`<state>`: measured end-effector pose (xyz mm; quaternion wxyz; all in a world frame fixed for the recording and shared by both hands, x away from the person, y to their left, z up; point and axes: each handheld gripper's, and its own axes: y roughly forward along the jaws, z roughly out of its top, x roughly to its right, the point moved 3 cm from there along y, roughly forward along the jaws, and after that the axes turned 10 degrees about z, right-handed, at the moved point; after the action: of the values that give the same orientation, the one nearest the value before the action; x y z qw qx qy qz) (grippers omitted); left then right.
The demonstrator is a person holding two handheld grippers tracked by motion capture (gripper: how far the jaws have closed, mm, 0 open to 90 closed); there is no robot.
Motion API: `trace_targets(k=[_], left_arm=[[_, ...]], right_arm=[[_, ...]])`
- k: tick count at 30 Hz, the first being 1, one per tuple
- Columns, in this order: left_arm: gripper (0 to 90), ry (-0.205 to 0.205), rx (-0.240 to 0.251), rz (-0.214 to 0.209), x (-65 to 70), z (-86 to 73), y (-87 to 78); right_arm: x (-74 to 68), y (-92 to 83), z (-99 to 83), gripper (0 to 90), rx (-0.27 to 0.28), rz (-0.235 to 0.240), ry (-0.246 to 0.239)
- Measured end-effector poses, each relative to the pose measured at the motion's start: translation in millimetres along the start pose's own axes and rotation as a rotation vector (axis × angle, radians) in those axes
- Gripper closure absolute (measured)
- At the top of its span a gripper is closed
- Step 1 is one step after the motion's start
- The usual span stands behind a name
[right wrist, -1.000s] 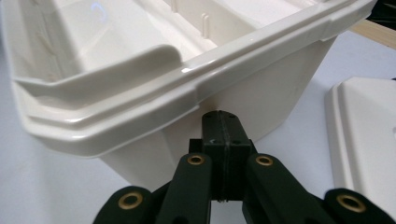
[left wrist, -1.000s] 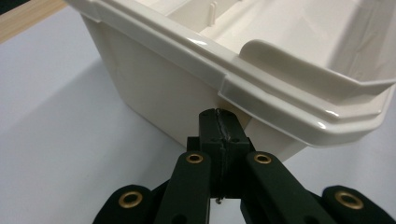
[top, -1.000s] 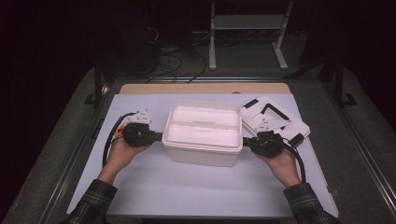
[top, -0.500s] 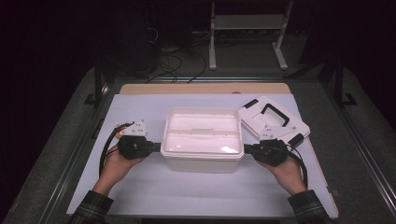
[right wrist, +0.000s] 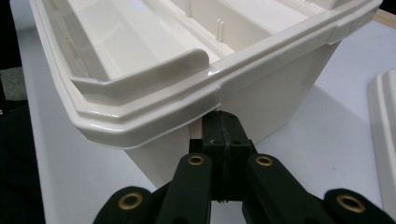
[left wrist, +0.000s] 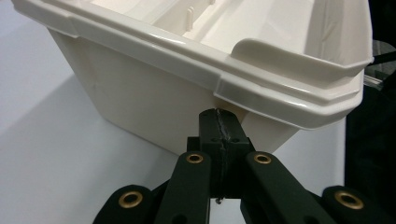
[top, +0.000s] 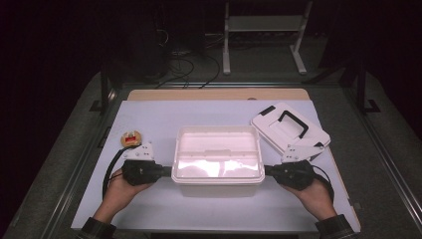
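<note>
A white open plastic bin (top: 218, 159) with an inner tray sits in the middle of the white mat. My left gripper (top: 166, 172) is shut, its closed tips tucked under the rim at the bin's left end. My right gripper (top: 268, 171) is shut too, pushed under the rim at the right end. In the left gripper view the joined jaws (left wrist: 219, 116) touch the bin's wall (left wrist: 140, 93) just below the lip. The right gripper view shows the same: closed tips (right wrist: 223, 122) under the rim of the bin (right wrist: 280, 84). Nothing is between either pair of jaws.
The bin's white lid (top: 290, 130) with a black handle lies at the back right, its edge (right wrist: 385, 140) near my right hand. A small round red and yellow object (top: 132, 139) lies behind my left gripper. The white mat (top: 149, 114) covers the tabletop, and a metal stand (top: 263, 22) is beyond.
Both grippers and the bin between them have come toward the person's side of the table. The small round object behind the left gripper is now in sight.
</note>
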<state>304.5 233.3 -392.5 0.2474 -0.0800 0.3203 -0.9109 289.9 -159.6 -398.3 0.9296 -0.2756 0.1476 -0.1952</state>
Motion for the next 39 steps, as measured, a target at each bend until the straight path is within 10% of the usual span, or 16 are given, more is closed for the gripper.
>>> trace_targets(k=[14, 17, 26, 34, 39], left_arm=[[89.7, -0.001, 0.002, -0.043, 13.1, -4.1, -4.2], [83.1, 0.031, -0.043, 0.001, 11.5, -4.3, -1.1], [68.3, -0.008, -0.068, 0.045, -9.3, -3.5, -14.9], [56.4, -0.002, -0.073, 0.037, -19.5, 17.4, -28.0], [53.0, 0.031, -0.104, 0.024, -24.0, 35.8, -31.3]], right_arm=[[-13.8, -8.8, -9.3, 90.0, -0.007, 0.006, -0.007], [-11.1, -6.0, -10.5, 88.5, -0.012, 0.001, -0.005], [16.0, -4.2, -40.0, 48.3, -0.086, -0.161, 0.107], [36.9, 6.8, -76.0, 29.6, -0.179, -0.228, 0.194], [40.5, 6.5, -87.4, 15.7, -0.093, -0.264, 0.182]])
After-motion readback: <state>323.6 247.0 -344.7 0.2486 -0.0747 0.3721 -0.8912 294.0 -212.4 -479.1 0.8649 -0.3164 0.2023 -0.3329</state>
